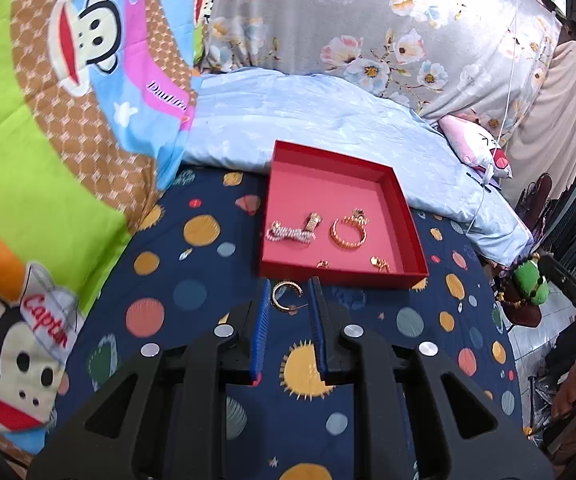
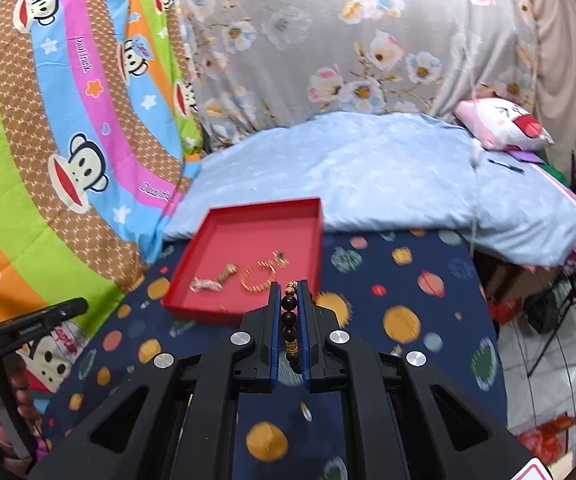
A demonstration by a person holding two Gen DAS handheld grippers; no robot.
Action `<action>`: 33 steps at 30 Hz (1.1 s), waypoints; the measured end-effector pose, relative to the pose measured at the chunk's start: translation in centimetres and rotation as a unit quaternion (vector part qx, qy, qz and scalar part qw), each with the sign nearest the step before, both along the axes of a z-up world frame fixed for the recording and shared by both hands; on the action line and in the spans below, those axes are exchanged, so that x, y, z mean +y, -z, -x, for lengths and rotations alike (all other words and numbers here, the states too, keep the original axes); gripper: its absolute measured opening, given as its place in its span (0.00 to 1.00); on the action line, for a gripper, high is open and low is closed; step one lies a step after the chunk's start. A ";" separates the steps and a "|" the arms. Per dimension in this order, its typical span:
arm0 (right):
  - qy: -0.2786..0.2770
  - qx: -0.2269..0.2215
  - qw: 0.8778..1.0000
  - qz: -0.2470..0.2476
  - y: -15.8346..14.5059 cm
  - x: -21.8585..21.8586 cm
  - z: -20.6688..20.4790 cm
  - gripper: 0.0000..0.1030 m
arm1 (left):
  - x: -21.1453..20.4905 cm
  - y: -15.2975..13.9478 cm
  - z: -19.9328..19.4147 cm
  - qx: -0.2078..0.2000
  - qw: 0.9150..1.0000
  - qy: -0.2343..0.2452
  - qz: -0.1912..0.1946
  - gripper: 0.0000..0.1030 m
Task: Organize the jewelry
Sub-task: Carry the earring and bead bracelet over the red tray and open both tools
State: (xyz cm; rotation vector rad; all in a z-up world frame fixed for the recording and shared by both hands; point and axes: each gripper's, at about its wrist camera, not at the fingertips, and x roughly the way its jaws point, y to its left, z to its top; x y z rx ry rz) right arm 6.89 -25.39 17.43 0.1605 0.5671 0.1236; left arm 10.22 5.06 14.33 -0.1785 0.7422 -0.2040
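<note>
Beads of a dark bracelet [image 2: 289,320] sit clamped in the right hand-held gripper [image 2: 289,292], seen only from the right wrist; the left hand-held gripper [image 1: 289,294] is spread apart around a gold hoop earring [image 1: 286,297] on the planet-print bedsheet [image 1: 192,280]. Beyond lies a red tray [image 1: 403,204] holding a gold bangle [image 1: 348,232] and a sparkly bracelet [image 1: 289,234], near a blue pillow [image 1: 307,120].

A navy planet-print bedsheet [image 1: 192,280] meets a pale blue pillow [image 2: 387,176] and grey floral bedding [image 2: 327,60].
</note>
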 end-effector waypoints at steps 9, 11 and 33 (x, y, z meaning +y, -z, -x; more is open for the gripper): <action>-0.045 -0.007 0.999 -0.014 -2.3 2.5 -8.8 0.07 | -3.6 -3.4 -6.7 -0.036 0.998 0.037 -0.023 0.18; -0.054 0.001 0.998 -0.023 -2.3 3.0 -11.2 0.07 | -4.4 -3.6 -8.7 -0.037 0.998 0.045 -0.024 0.18; -0.058 0.147 0.986 0.054 10.5 7.2 -31.8 0.08 | -10.0 8.0 -29.9 0.088 0.993 0.040 -0.061 0.18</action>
